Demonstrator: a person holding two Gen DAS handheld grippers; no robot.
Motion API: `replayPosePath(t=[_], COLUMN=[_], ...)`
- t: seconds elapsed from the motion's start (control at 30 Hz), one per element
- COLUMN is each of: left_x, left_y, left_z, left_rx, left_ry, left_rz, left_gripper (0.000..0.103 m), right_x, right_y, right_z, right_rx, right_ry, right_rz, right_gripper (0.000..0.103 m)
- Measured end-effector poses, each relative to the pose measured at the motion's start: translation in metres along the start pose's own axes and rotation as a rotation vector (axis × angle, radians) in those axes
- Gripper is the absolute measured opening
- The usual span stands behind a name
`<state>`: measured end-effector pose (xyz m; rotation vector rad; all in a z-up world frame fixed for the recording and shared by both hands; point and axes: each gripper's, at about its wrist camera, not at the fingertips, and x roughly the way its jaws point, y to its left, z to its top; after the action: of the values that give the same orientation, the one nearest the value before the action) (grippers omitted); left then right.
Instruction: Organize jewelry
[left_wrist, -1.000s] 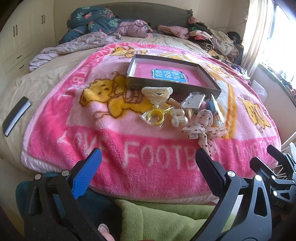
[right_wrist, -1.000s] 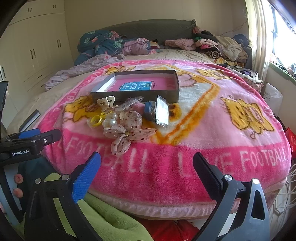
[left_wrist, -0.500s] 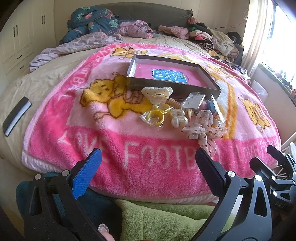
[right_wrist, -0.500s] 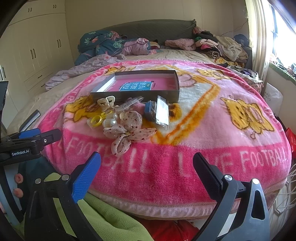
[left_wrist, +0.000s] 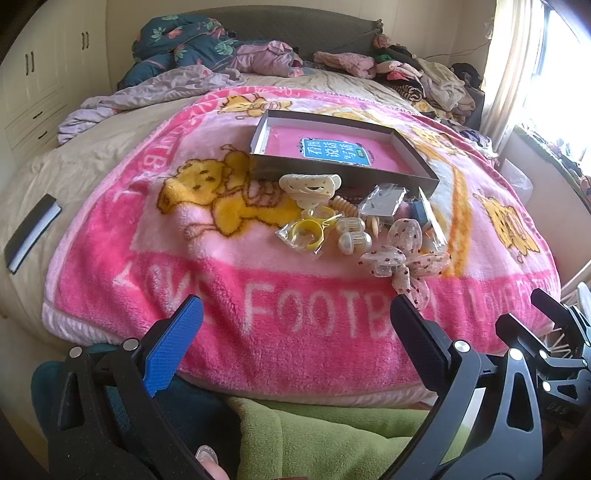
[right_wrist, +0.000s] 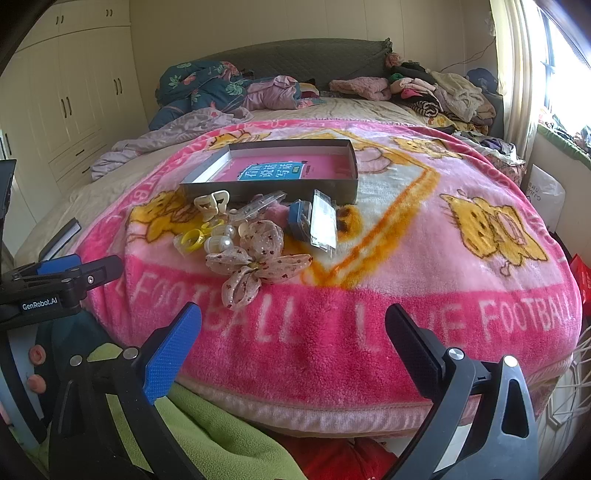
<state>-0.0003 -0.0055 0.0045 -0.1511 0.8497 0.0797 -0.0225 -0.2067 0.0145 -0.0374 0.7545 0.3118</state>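
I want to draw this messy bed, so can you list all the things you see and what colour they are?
blanket: one, pink with yellow cartoon animals, spread over the bed
box: one, grey with pink inside, open, on the blanket behind the pile
hair claw clip: one, cream, in front of the box
bagged ring: one, yellow, left of the pile
pearl pieces: two, white, beside the ring
fabric bow: one, beige with red dots, nearest the front
small packets: a few, clear, right of the pile
clothes: heap, mixed colours, far end of the bed
left claw: one, black and blue, open
right claw: one, black and blue, open
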Motion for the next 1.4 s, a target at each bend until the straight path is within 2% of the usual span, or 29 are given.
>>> replayPosePath(t=[0.3,0.9,1.33,1.4], left_x=[-0.003,0.024,0.064,0.073], left_y=[-0.004,0.038,0.026,0.023], left_z=[0.007,0.029,0.06,0.068], left_rx=[-0.016,-0.114,-0.095,-0.089], left_ry=[0.001,0.031,0.08,0.086], left_rz=[-0.001,-0.006,-0.034,-0.043], left_gripper=[0.093,0.093,0.093,0.093], right_x=[0.005,0.053,0.092,0.098], right_y=[-0.001,0.008,-0.019,-0.026], right_z=[0.002,0.029,0.064,0.066], right_rx=[-0.016,-0.061,-0.015,-0.004], right_ry=[0.011,0.058,0.077,0.085], right_rz=[0.02,0.074,0.076,0.074], right_gripper=[0.097,0.097,0.096,0.094])
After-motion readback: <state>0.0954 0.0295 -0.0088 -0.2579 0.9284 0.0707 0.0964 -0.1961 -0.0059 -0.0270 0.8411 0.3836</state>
